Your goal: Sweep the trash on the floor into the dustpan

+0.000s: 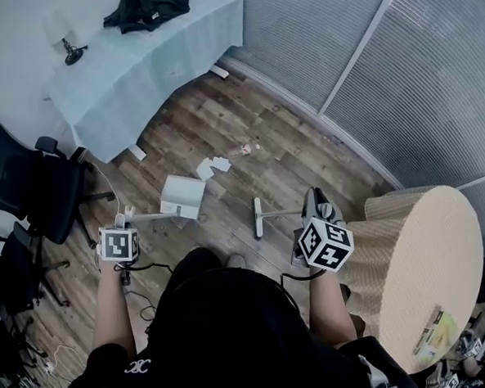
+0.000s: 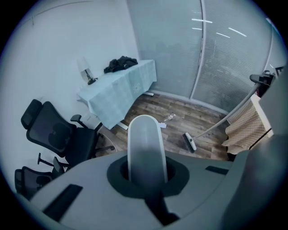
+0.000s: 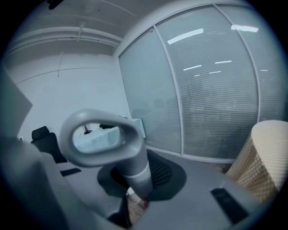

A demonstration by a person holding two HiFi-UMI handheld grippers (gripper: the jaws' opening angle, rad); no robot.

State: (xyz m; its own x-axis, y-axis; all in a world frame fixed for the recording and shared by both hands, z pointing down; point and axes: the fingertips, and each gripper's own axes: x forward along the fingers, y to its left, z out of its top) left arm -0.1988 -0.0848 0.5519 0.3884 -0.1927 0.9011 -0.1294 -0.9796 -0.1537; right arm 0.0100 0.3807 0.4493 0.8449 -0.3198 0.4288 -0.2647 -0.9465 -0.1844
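My left gripper [image 1: 122,229] is shut on the white dustpan handle [image 2: 145,148], which rises upright between its jaws. The white dustpan [image 1: 183,196] rests on the wooden floor ahead of me. My right gripper [image 1: 316,217] is shut on the grey broom handle [image 3: 130,166], whose looped end [image 3: 99,137] stands above the jaws. The broom head [image 1: 259,217] lies on the floor right of the dustpan. Just beyond the pan lie white paper scraps [image 1: 212,166], with a small pinkish wrapper [image 1: 246,149] further off. From the left gripper view the broom head [image 2: 191,141] and the wrapper [image 2: 168,118] also show.
A table under a pale cloth [image 1: 148,59] with dark clothes and a lamp stands at the back left. Black office chairs [image 1: 21,186] crowd the left. A round table with checked cloth [image 1: 419,260] is close on my right. Blinds-covered glass walls [image 1: 365,50] curve behind.
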